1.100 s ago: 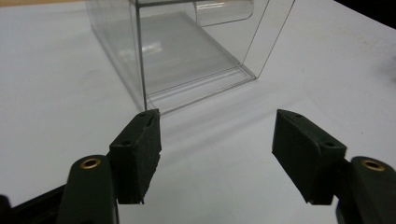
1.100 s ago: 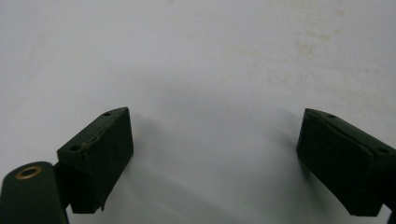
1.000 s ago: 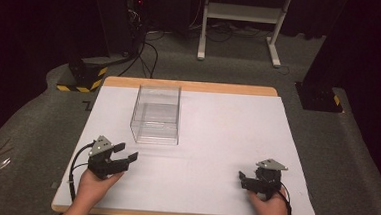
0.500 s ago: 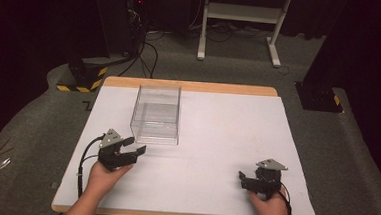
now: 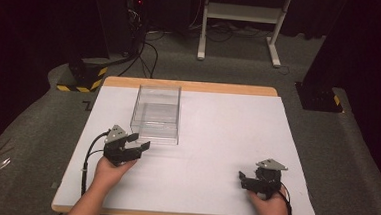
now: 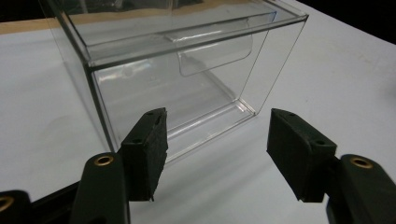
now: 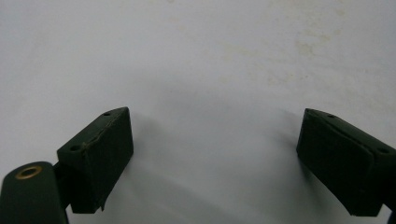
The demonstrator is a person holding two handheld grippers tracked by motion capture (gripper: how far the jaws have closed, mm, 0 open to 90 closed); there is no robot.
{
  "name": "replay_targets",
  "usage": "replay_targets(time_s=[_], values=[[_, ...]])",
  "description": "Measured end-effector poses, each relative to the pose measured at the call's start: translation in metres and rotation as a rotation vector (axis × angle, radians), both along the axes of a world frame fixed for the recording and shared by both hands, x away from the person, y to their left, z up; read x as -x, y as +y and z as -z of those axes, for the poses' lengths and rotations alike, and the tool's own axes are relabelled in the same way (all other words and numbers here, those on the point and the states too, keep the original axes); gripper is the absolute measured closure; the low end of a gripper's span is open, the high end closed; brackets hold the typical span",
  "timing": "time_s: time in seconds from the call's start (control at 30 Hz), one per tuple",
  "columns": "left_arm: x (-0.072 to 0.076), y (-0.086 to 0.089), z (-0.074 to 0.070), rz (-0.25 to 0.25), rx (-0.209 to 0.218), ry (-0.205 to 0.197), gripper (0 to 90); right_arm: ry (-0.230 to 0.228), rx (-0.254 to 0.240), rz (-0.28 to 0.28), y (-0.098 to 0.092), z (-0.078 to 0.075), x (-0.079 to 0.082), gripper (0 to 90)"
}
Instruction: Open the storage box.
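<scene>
The box (image 5: 156, 113), a clear, empty, lidded plastic case, stands on the counter (image 5: 216, 139) just ahead of the left tongs (image 5: 137, 142), whose jaws stand released with nothing between them and the near lower corner of the box directly in front. The right tongs (image 5: 241, 180) rest well apart from the box, jaws likewise released over bare counter. The box is judged light, rigid, smooth and liable to slip or crack under hard pressure, so grip it across one thin wall or at the lid's recessed tab (image 6: 212, 53), with moderate force.
</scene>
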State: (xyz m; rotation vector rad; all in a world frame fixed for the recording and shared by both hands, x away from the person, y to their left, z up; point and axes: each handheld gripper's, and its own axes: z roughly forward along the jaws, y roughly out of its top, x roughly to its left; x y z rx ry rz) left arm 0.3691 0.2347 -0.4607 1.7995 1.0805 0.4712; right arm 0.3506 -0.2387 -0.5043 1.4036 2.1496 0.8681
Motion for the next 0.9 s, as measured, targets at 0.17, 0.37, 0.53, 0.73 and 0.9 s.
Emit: replay_targets(time_s=[0.17, 0.37, 0.53, 0.73, 0.9], values=[[-0.007, -0.004, -0.004, 0.005, -0.001, -0.004, 38.3, 0.0, 0.0, 0.0, 0.0, 0.0, 0.0, 10.6], [-0.017, -0.002, -0.003, 0.005, 0.038, 0.007, 38.9, -0.002, 0.002, -0.001, 0.0, 0.0, 0.0, 10.6], [-0.023, -0.005, -0.004, 0.01, 0.051, 0.004, 40.0, -0.002, 0.002, -0.001, 0.0, 0.0, 0.0, 10.6], [-0.032, -0.004, -0.002, 0.022, 0.087, -0.006, 37.5, -0.002, 0.002, -0.001, 0.0, 0.0, 0.0, 10.6], [-0.035, -0.004, 0.002, 0.037, 0.079, -0.019, 35.7, -0.002, 0.002, -0.001, 0.0, 0.0, 0.0, 10.7]])
